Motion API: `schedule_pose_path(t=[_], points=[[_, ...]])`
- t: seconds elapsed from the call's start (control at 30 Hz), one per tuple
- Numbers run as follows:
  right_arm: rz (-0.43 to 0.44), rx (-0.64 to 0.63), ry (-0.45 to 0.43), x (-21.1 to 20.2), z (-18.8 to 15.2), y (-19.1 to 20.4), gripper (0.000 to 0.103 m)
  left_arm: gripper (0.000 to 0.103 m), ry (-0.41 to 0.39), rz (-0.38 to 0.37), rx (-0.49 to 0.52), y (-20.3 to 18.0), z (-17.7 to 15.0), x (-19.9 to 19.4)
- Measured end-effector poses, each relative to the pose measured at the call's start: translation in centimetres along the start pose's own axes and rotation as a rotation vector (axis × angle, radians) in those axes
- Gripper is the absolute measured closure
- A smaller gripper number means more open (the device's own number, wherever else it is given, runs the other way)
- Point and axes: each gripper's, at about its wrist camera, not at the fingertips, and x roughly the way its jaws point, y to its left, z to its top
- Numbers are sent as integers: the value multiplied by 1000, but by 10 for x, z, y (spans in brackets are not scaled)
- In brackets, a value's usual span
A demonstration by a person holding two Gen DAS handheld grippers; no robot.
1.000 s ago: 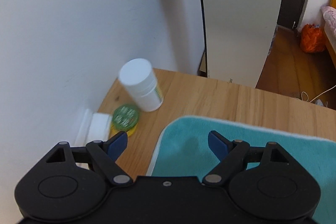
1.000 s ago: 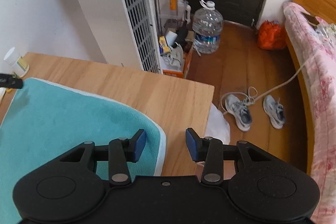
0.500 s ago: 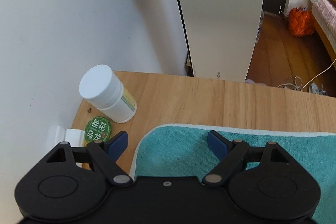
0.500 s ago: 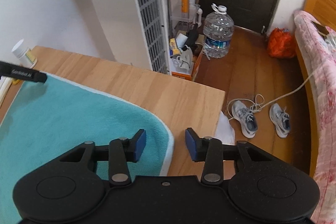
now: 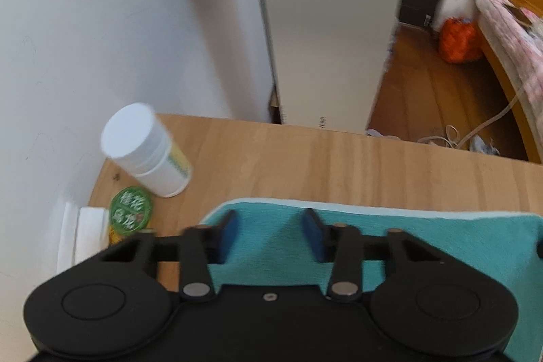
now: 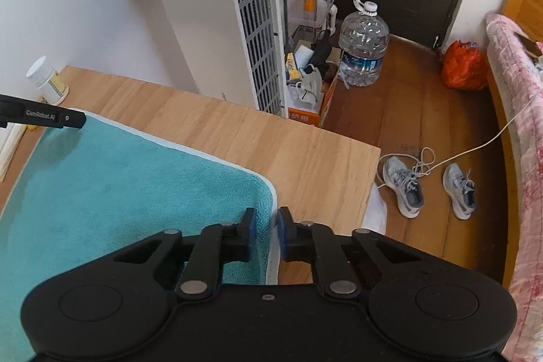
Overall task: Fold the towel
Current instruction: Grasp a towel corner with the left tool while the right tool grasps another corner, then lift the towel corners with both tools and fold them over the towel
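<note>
Right claw (image 6: 265, 231) now narrowed onto towel (image 6: 118, 178) edge; left claw (image 5: 269, 228) narrowed, still apart over towel

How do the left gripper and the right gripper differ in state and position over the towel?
The left gripper has its jaws wide apart; the right gripper has them nearly closed on the towel edge. Left sits at the far left corner, right at the right side edge. Both are black with blue pads.

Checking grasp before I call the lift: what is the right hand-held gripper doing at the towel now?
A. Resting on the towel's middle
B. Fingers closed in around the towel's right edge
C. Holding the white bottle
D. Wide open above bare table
B: the right hand-held gripper has its blue pads narrowed onto the white-trimmed right edge of the towel.
</note>
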Motion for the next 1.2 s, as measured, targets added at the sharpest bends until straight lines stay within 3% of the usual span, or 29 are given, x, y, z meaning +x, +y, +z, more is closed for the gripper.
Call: schedule_pose_path(t=[0.07, 0.13, 0.53, 0.63, 0.7, 0.77, 0.83, 1.07, 1.2], points=[[0, 1, 3, 0, 1, 0, 92, 94, -1, -10, 29, -9, 2, 0], [0, -1, 5, 0, 0, 0, 92, 97, -3, -15, 44, -14, 1, -1], [31, -14, 4, -7, 2, -4, 93, 103, -19, -19, -4, -2, -2, -8], [36, -23, 9, -7, 2, -5, 93, 102, -26, -23, -55, 10, -1, -13], [36, -26, 14, -6, 2, -5, 93, 95, -16, -35, -90, 15, 0, -11], [36, -26, 19, -5, 3, -6, 93, 68, -16, -41, -107, 18, 0, -10], [36, -27, 26, -3, 3, -7, 93, 56, -35, -6, -113, 20, -1, -9], [40, -38, 35, 0, 4, -7, 93, 59, -9, -16, -155, 26, 2, 7], [46, -43, 36, 0, 6, -7, 93, 76, -27, -24, -163, 27, 2, 7]])
